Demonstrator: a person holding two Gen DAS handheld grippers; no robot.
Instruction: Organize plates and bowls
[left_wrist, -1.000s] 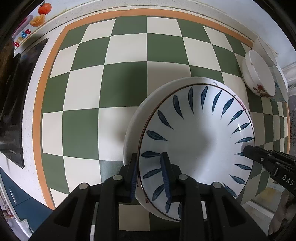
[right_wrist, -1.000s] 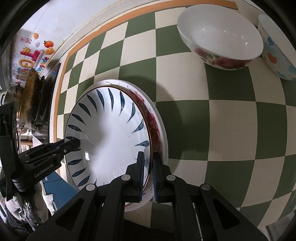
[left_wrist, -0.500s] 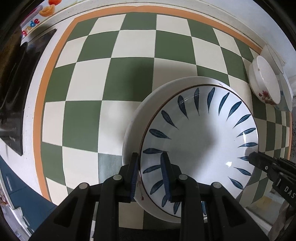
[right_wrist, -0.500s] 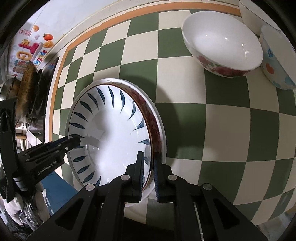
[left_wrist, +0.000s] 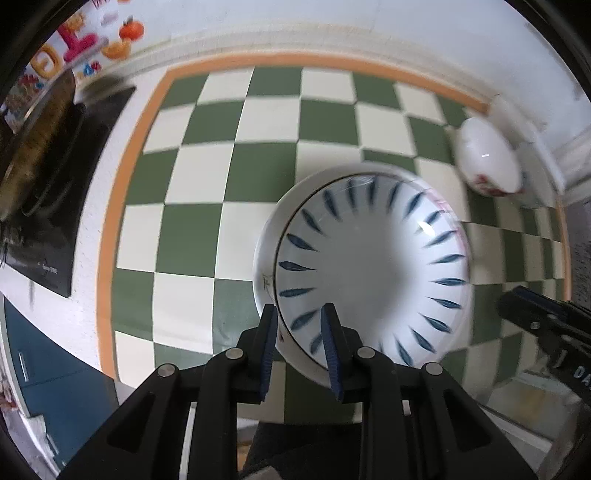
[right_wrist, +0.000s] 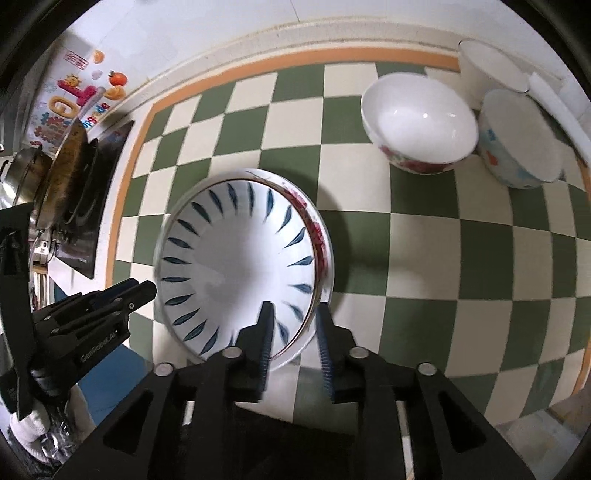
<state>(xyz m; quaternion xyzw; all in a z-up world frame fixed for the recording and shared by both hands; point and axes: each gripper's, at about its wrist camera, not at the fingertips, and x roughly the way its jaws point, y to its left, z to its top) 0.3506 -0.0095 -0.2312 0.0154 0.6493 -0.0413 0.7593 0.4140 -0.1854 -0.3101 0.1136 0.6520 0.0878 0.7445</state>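
Two plates sit stacked at mat centre, leaf plate (left_wrist: 373, 280) nested in a red-rimmed plate (right_wrist: 320, 236); L claw (left_wrist: 298, 341) is parted, straddling the stack's rim at 7 o'clock w/o pinching, and R claw (right_wrist: 291, 338) is likewise spread across the rim at 5 o'clock. Glazed ceramic, so prob. heavy, rigid, slick and chippable: best taken at the rim, lips clamped tog., opposite sides. Stove (right_wrist: 74, 206) crowds 9 o'clock, bowls (right_wrist: 419, 122) sit well apart at 2 o'clock, open mat (left_wrist: 229, 192) from 10 to 12.
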